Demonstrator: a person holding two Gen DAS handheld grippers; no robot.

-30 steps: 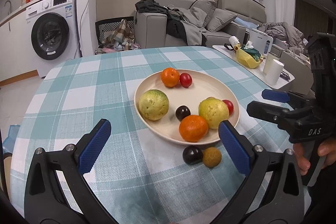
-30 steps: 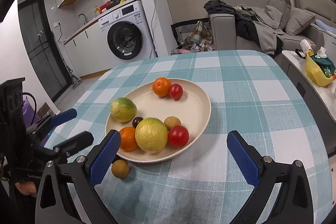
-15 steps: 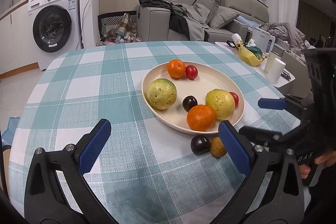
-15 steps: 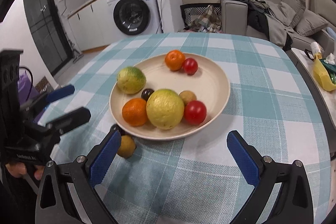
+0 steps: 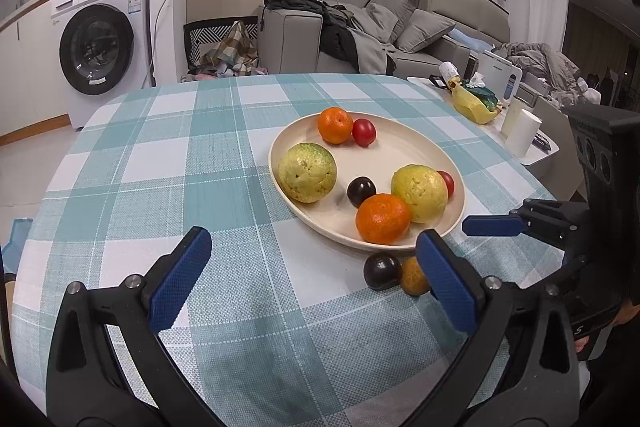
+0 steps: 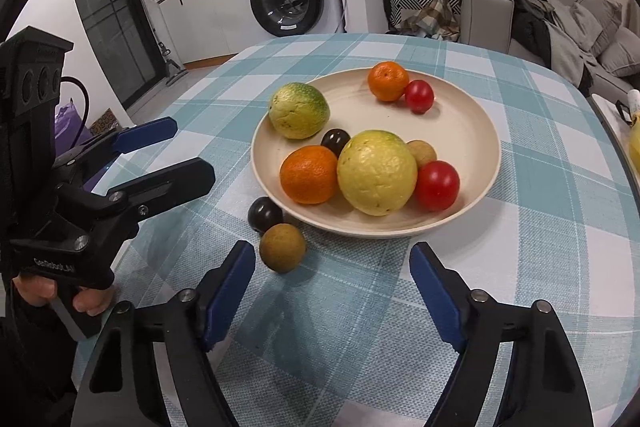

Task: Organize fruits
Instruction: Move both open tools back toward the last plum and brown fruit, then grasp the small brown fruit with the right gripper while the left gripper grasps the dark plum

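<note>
Your left gripper (image 5: 316, 277) hangs over the checked tablecloth (image 5: 168, 155) with its blue pads spread wide and nothing between them. Your right gripper (image 6: 332, 287) is likewise wide apart and empty, low over the cloth just in front of the cream plate (image 6: 476, 131). Two fruits lie off the plate, touching each other beside its near rim: a dark plum (image 6: 265, 214) and a small brown fruit (image 6: 282, 247), the brown one just ahead of your right gripper's left pad. On the plate you have two yellow-green guavas (image 6: 376, 171), two oranges (image 6: 309, 174), two red tomatoes (image 6: 437, 185), another dark plum (image 6: 335, 141) and another small brown fruit (image 6: 421, 152) tucked behind the nearer guava. A washing machine (image 5: 100, 39) and a sofa (image 5: 400, 35) stand beyond the table.
</note>
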